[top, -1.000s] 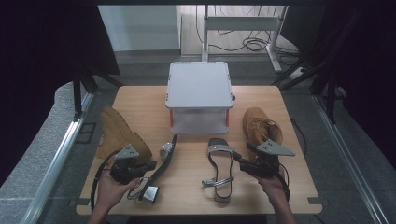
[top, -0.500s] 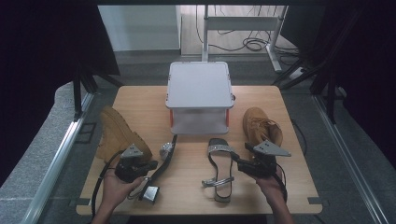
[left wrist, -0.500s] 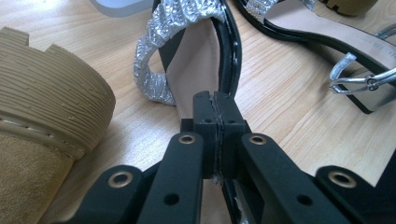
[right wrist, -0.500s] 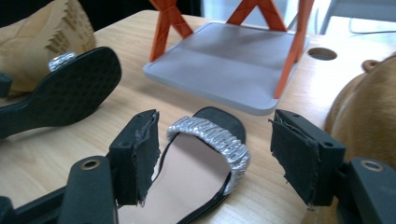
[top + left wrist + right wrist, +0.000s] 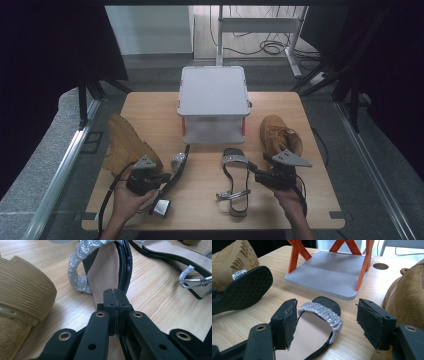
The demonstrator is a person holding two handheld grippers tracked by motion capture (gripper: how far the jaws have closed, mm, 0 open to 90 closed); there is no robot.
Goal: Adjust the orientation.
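Left tongs (image 5: pixel 116 312) clamped tight on the edge of the left sandal (image 5: pixel 172 172), which is tipped on its side at the bench (image 5: pixel 200 210) front, just beside the left boot (image 5: pixel 125 142). Right tongs (image 5: pixel 325 325) wide, straddling the right sandal (image 5: pixel 314 327) lying flat, pads not touching it. Farther back: right boot (image 5: pixel 280 135), then the grey stand (image 5: pixel 214 100) at mid-bench.

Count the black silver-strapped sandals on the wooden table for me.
2. One black silver-strapped sandal lies on its side, pinched in the left gripper; the other lies flat at centre, before the open right gripper.
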